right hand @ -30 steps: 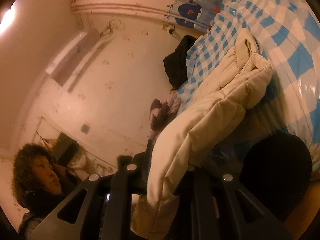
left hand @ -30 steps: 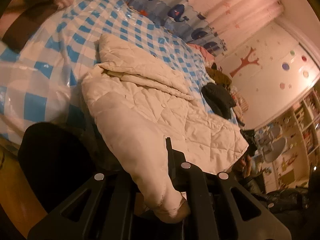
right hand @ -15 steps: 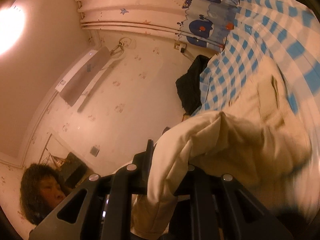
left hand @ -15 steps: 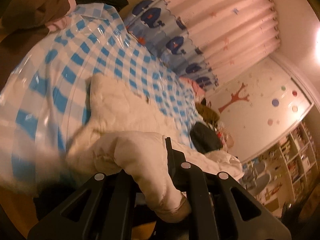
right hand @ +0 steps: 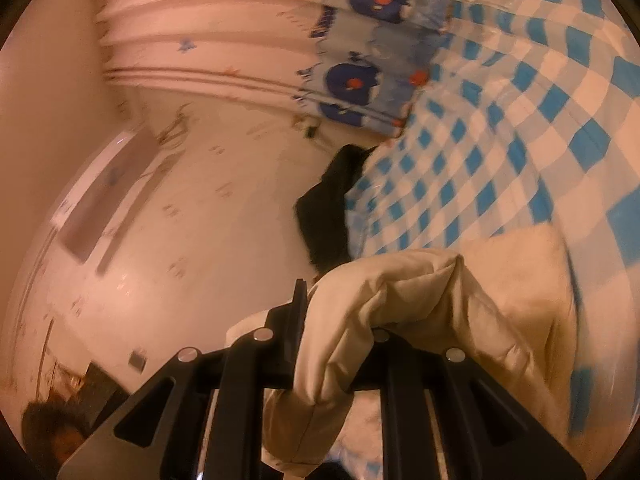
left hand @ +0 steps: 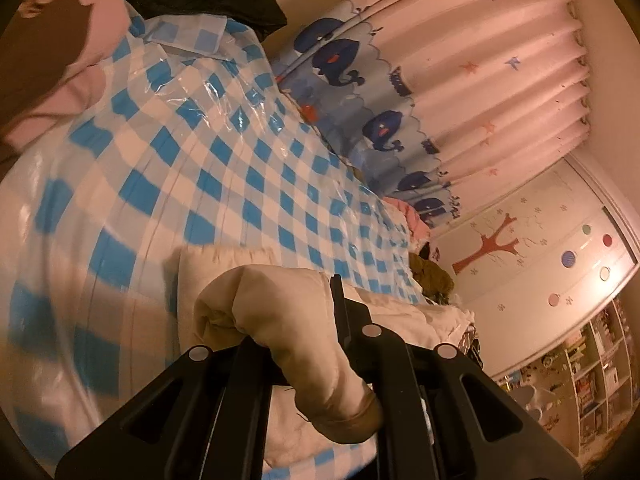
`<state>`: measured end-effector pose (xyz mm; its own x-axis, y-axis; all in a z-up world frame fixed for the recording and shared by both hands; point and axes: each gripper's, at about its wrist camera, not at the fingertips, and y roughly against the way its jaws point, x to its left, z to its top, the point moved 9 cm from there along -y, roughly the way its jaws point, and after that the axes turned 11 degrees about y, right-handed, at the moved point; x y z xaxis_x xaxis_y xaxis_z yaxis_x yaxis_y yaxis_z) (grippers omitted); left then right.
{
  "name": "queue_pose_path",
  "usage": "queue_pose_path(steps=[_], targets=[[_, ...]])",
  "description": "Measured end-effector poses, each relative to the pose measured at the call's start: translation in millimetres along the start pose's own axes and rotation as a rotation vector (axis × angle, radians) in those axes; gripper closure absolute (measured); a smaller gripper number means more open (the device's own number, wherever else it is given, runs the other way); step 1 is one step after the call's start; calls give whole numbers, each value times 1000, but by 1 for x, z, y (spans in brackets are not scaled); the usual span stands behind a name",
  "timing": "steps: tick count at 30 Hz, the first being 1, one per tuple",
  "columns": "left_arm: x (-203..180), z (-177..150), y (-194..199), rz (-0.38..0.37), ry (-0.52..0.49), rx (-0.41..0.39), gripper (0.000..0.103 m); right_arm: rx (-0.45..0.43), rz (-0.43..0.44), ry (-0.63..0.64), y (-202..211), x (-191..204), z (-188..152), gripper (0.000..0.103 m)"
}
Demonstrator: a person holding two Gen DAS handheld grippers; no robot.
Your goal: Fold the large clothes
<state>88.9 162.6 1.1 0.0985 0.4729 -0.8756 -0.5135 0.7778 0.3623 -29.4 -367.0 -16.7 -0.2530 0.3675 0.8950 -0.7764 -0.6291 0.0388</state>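
Over one blue-checked bed [left hand: 208,160], two tools, left [left hand: 316,344] and right [right hand: 340,344], each pinch one cream coat [left hand: 280,304].

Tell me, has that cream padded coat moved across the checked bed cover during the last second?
Yes. The cream coat, clamped in both grippers, has been carried over the checked cover toward the whale curtain, which now looms larger; less coat lies spread flat.

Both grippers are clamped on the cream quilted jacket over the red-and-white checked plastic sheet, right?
Not quite: the checked plastic sheet is blue and white, as both wrist views show. The left gripper and right gripper are clamped on the cream quilted jacket.
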Motion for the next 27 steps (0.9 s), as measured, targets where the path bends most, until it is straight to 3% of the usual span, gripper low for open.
queue_pose_path(steps=[7,17,23,27], targets=[[31,28,-54,41,60,17,97,-1,-80,-82,-33,-66,14,87],[56,58,-95,72,87,4,97,10,-130,-96,-64,-100,35,87],[100,65,-135,179,144,32,96,68,-235,-190,-83,-157,23,86],[132,62,-162,258,192,77,93,78,-230,-264,-86,-176,21,79]])
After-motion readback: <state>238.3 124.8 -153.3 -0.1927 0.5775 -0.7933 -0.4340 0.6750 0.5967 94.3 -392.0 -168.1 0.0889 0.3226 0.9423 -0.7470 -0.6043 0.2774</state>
